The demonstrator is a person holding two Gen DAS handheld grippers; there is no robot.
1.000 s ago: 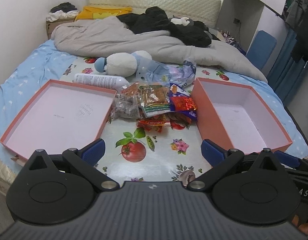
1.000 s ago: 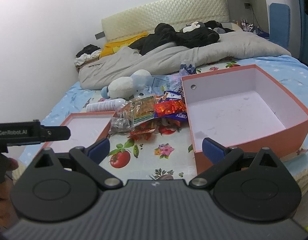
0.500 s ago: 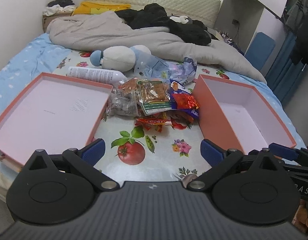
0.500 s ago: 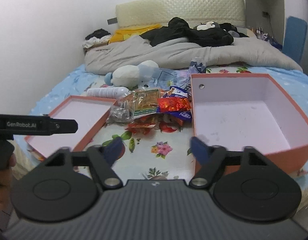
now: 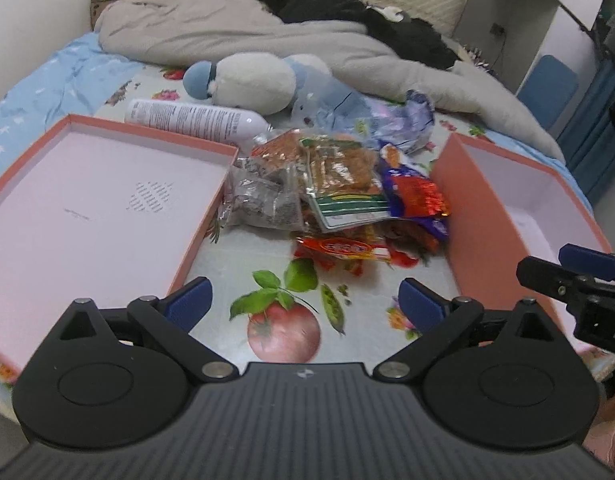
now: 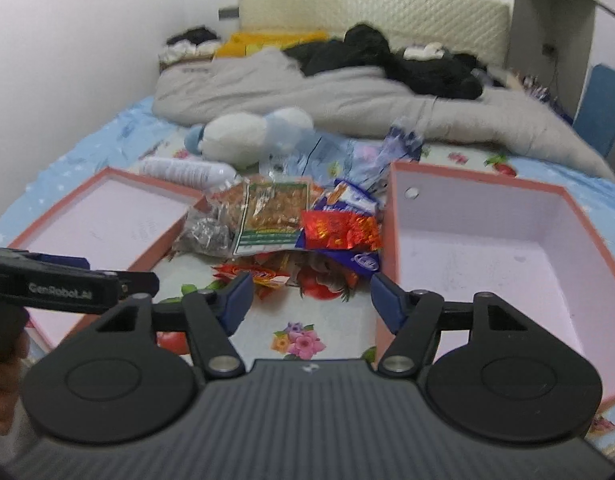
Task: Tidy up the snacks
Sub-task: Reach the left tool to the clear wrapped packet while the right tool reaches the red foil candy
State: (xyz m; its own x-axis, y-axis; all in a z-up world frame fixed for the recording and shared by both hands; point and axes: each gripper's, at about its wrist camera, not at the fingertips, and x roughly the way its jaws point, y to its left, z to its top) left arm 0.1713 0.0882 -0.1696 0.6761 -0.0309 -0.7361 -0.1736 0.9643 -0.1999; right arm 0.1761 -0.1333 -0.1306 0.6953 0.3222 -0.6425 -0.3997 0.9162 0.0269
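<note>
A pile of snack packets (image 5: 339,192) lies on the fruit-print cloth between two orange boxes; it also shows in the right wrist view (image 6: 291,224). The shallow lid (image 5: 87,200) is on the left and the deep box (image 5: 519,208) on the right; the deep box fills the right of the right wrist view (image 6: 487,248). My left gripper (image 5: 305,304) is open and empty, hovering short of the pile. My right gripper (image 6: 311,296) is open and empty, just short of the nearest orange packet (image 6: 255,274).
A white spray can (image 5: 195,118) and a blue-white plush toy (image 5: 251,82) lie behind the pile, with a crumpled bag (image 5: 387,120). A grey duvet (image 5: 235,36) and black clothes cover the back of the bed. The left gripper's body (image 6: 67,284) shows in the right view.
Both grippers have moved forward toward the snack pile. The right gripper's jaws have narrowed somewhat but stay open. Nothing was picked up.
</note>
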